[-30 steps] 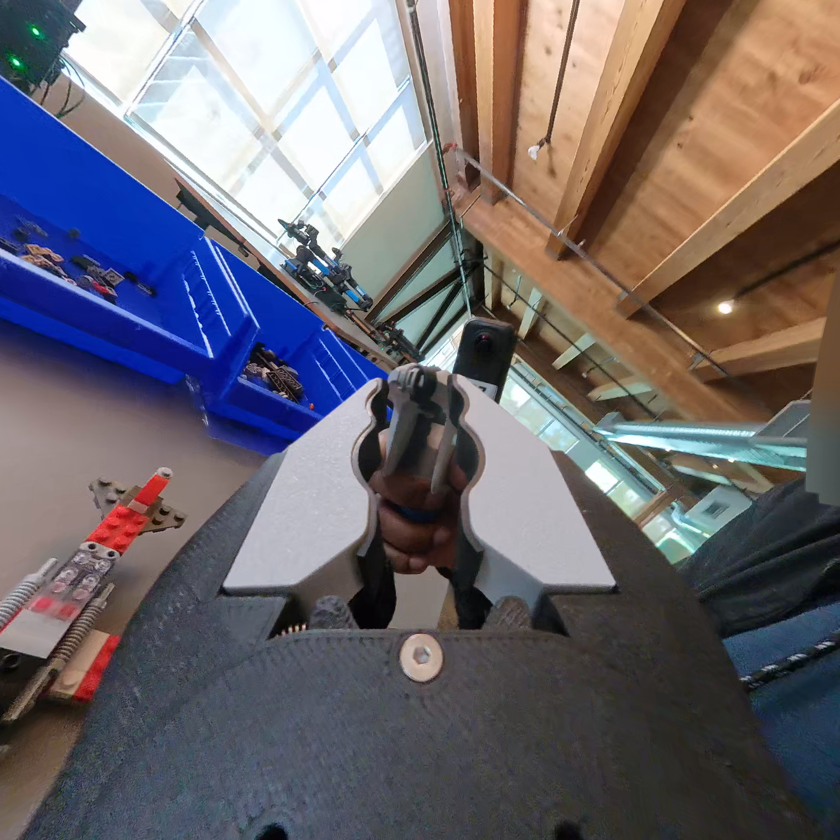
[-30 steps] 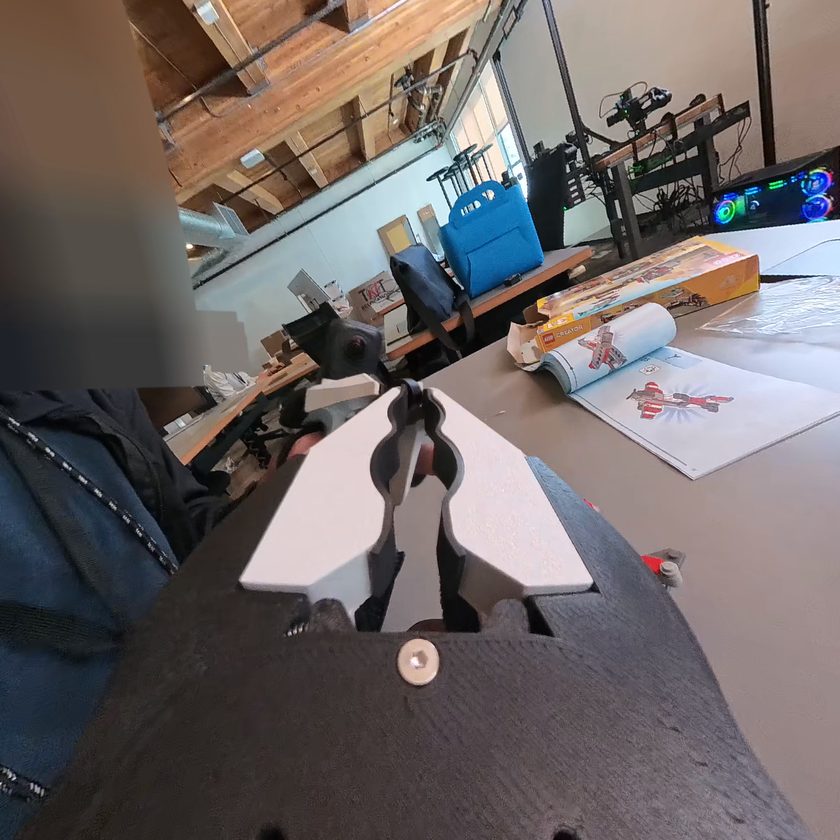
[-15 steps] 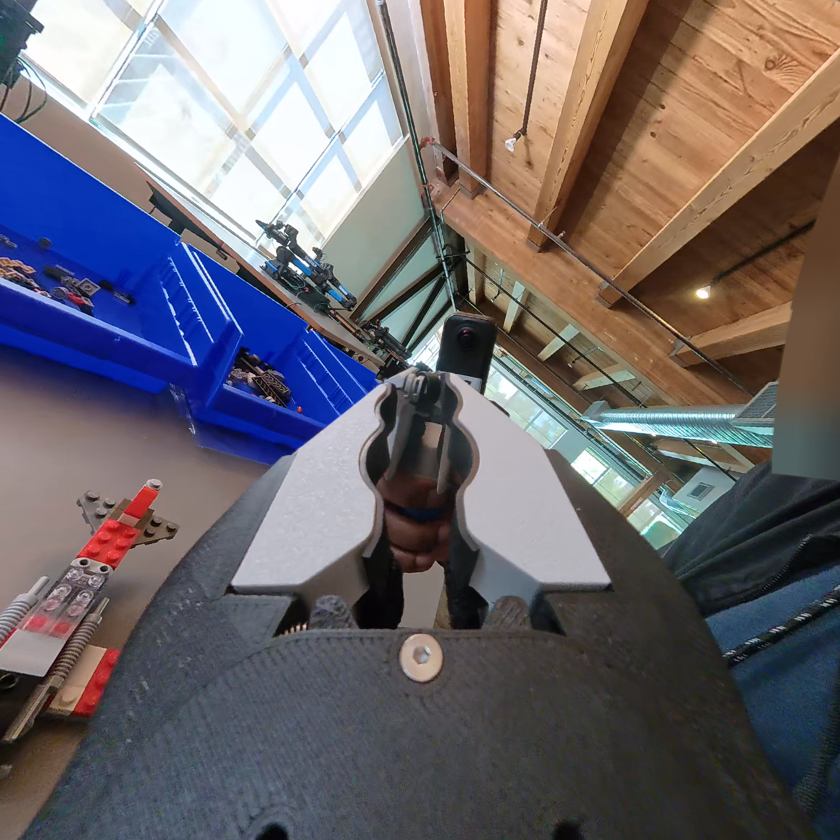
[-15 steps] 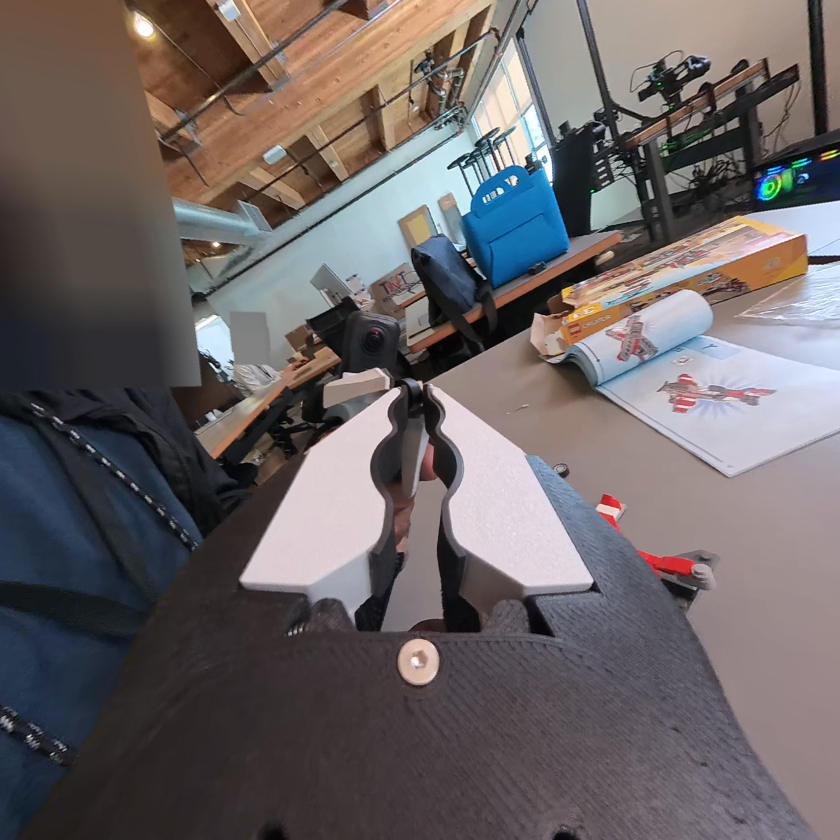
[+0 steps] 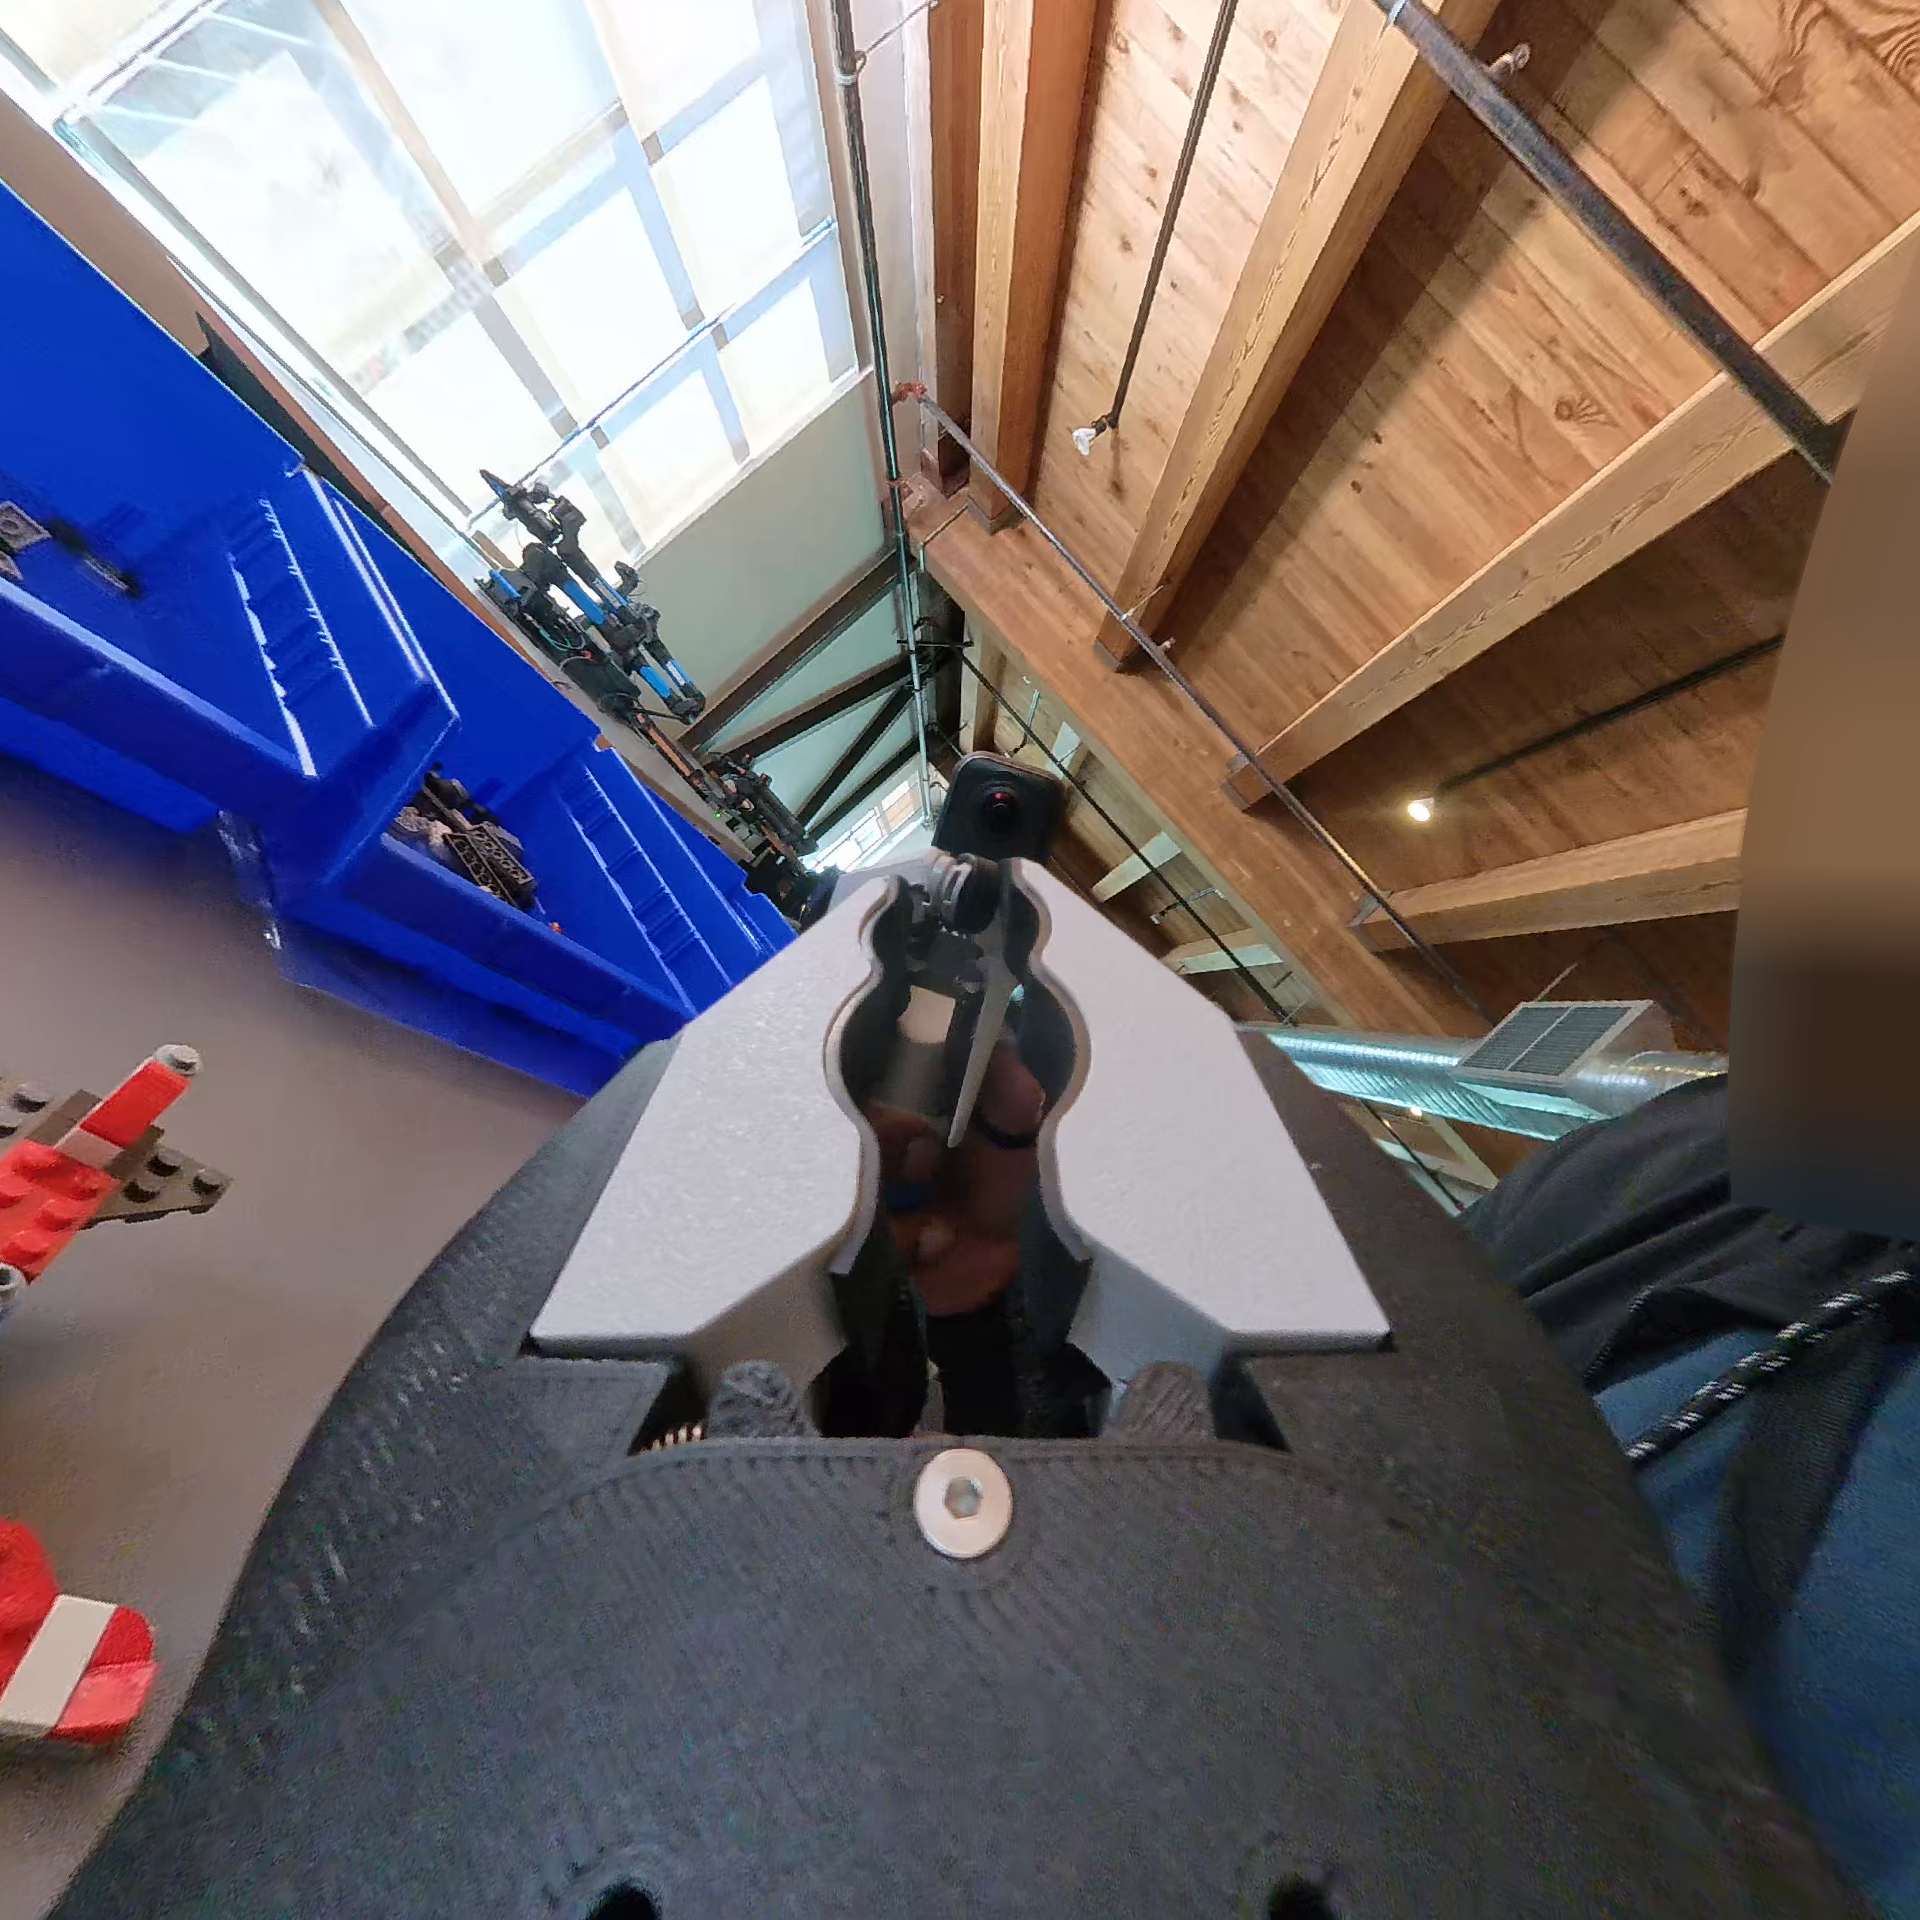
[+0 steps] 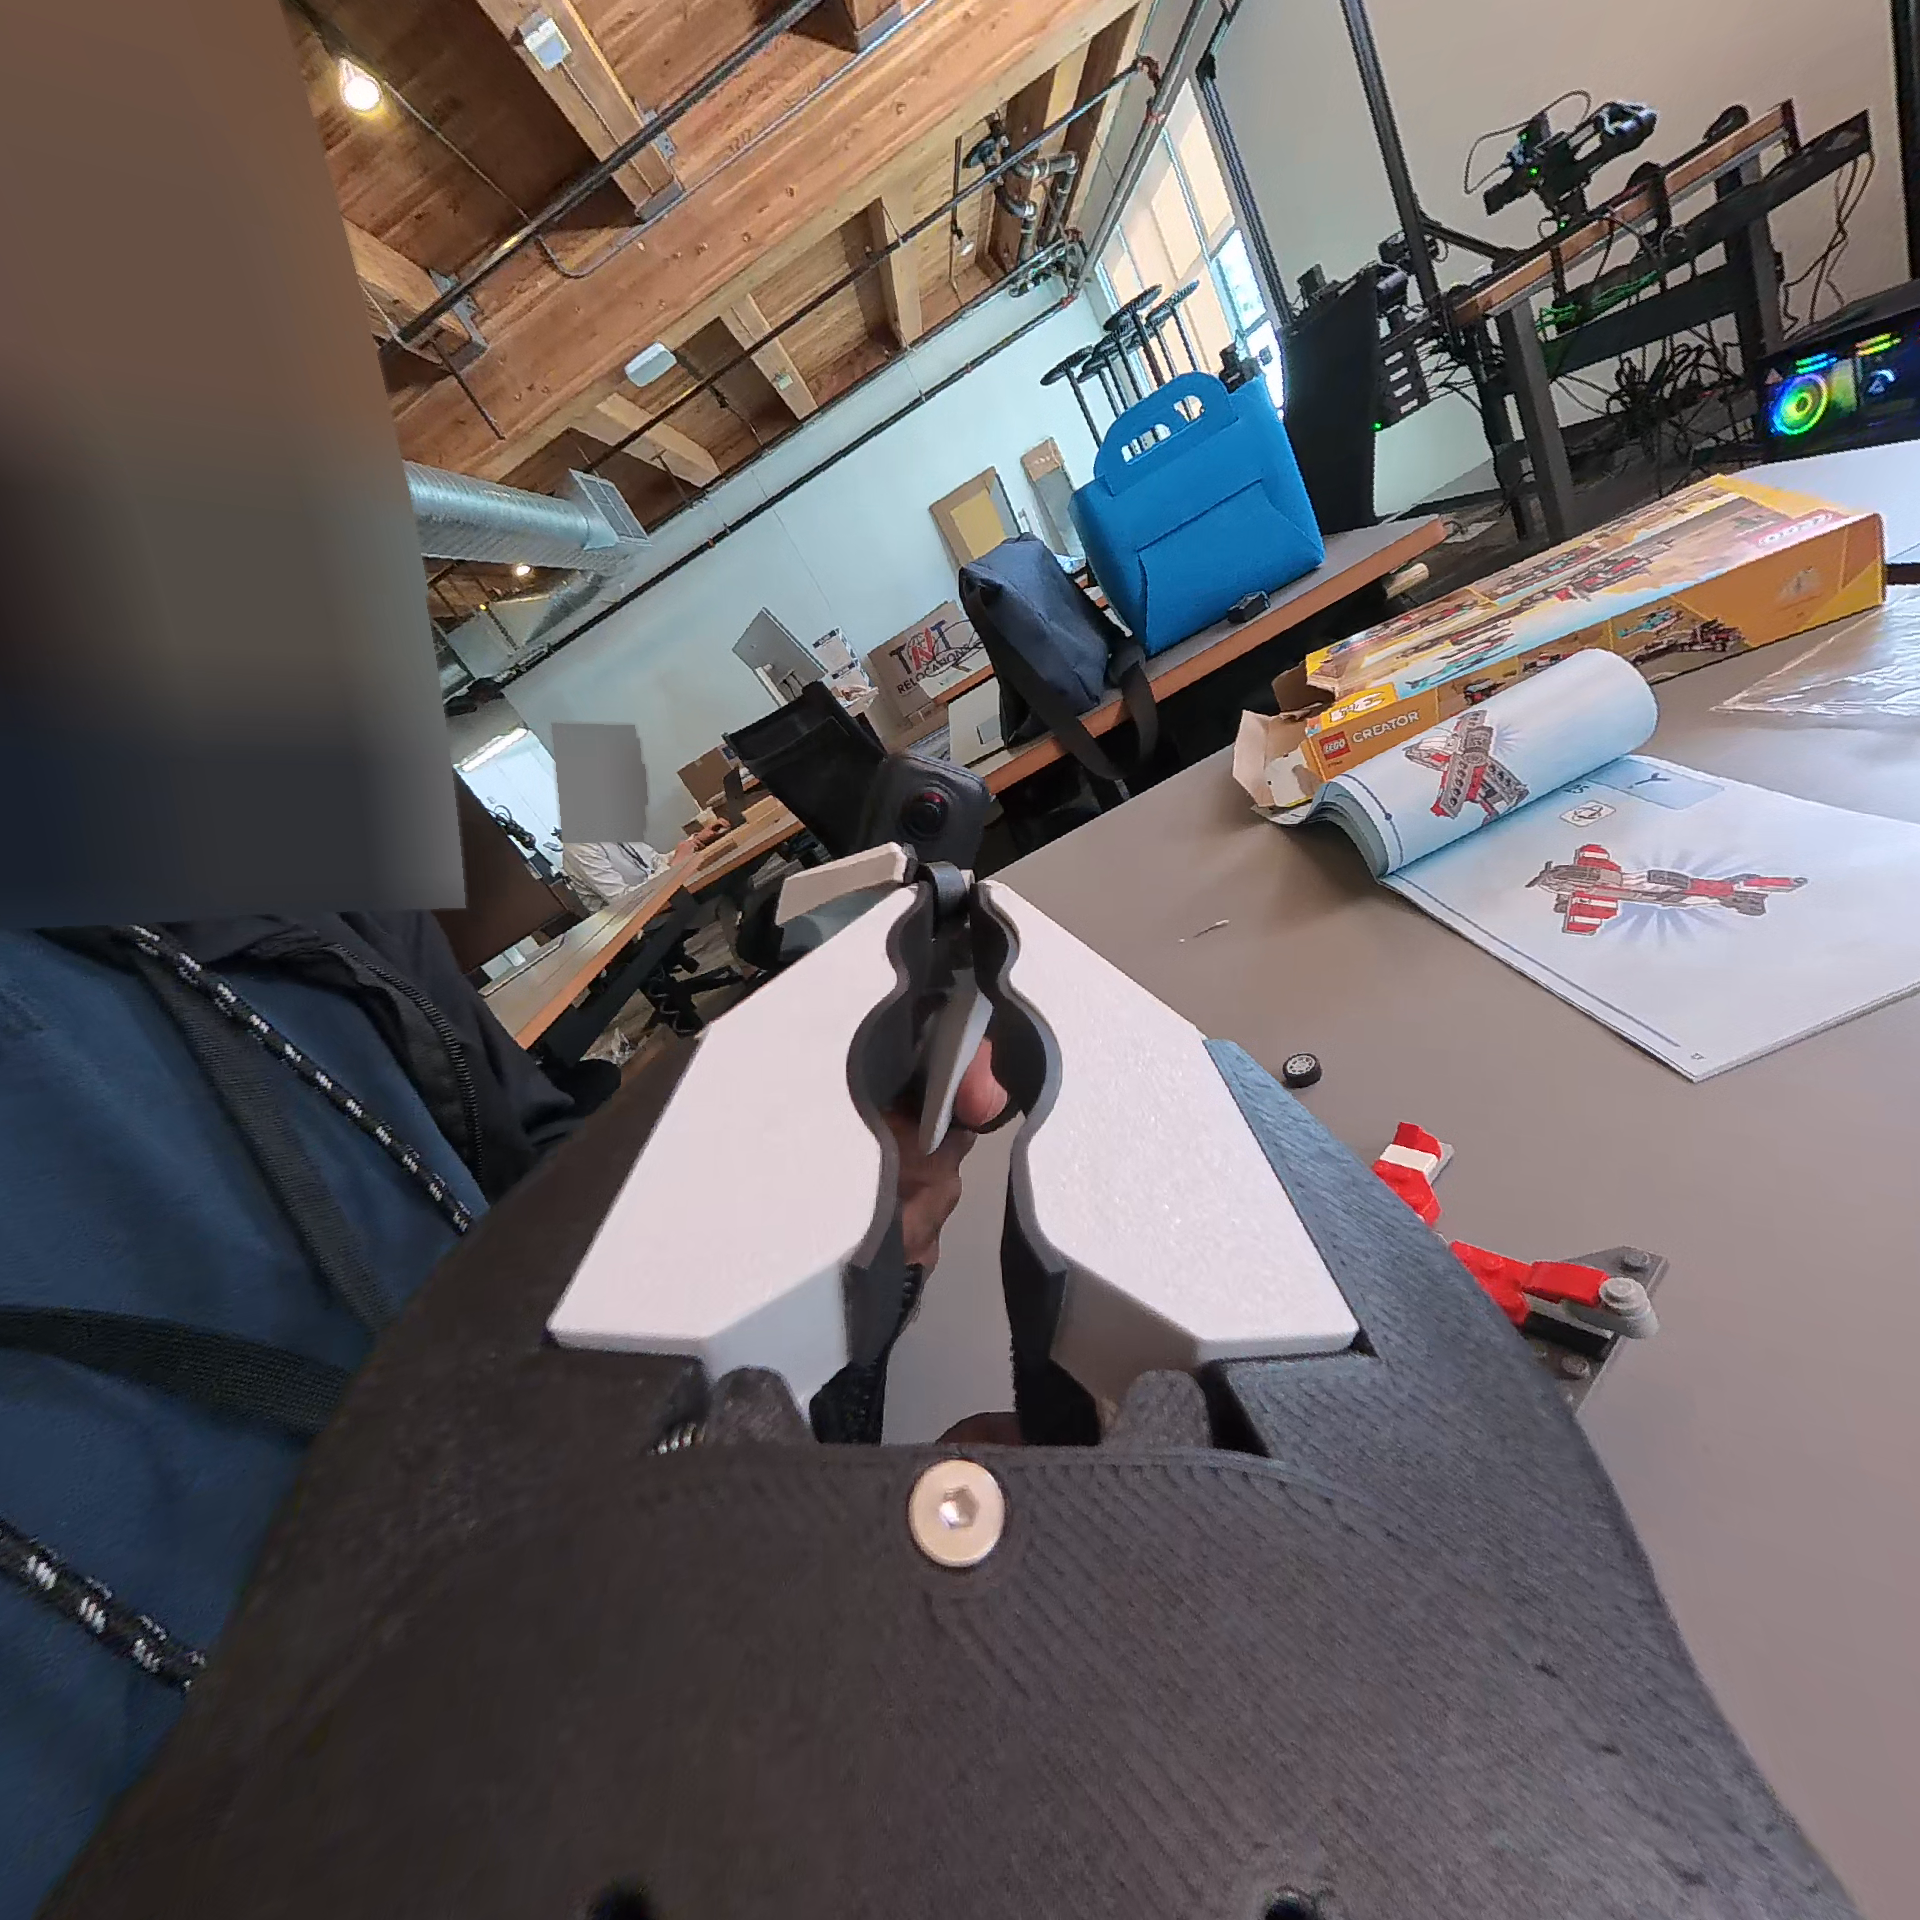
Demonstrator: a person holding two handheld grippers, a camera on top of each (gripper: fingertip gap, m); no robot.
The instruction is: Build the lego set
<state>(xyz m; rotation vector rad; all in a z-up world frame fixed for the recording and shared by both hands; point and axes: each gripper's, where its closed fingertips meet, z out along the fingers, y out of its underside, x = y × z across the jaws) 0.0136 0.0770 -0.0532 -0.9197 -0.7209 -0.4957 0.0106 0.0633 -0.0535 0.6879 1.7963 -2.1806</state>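
the left tool (image 5: 961, 894) is seen tilted upward toward the wooden ceiling, its grey fingers (image 5: 727, 1153) clenched with their tips met and nothing gripped between them. through the gap behind the tips, a hand (image 5: 961, 1195) on the other gripper's handle is glimpsed. the partly built lego model (image 5: 94, 1153), red with dark grey plates, is found on the bench (image 5: 343, 1122) at nine o'clock in the left wrist view, apart from both tools. a red and white striped piece (image 5: 73, 1673) lies near the frame edge at eight o'clock. blue bins (image 5: 343, 727) holding loose dark pieces are set along the bench at ten o'clock.

the right tool (image 6: 951, 894) is likewise clenched on nothing, its white fingers (image 6: 1153, 1174) closed at the tips and raised off the bench. in the right wrist view, red and grey lego parts (image 6: 1538, 1288) are seen on the bench at three o'clock, just beside the gripper body, with a small black wheel (image 6: 1301, 1068) nearby. an open instruction booklet (image 6: 1683, 904) lies at two o'clock, and a yellow box (image 6: 1621, 592) is placed just behind it. a blue bag (image 6: 1195, 520) stands on a farther desk at one o'clock.
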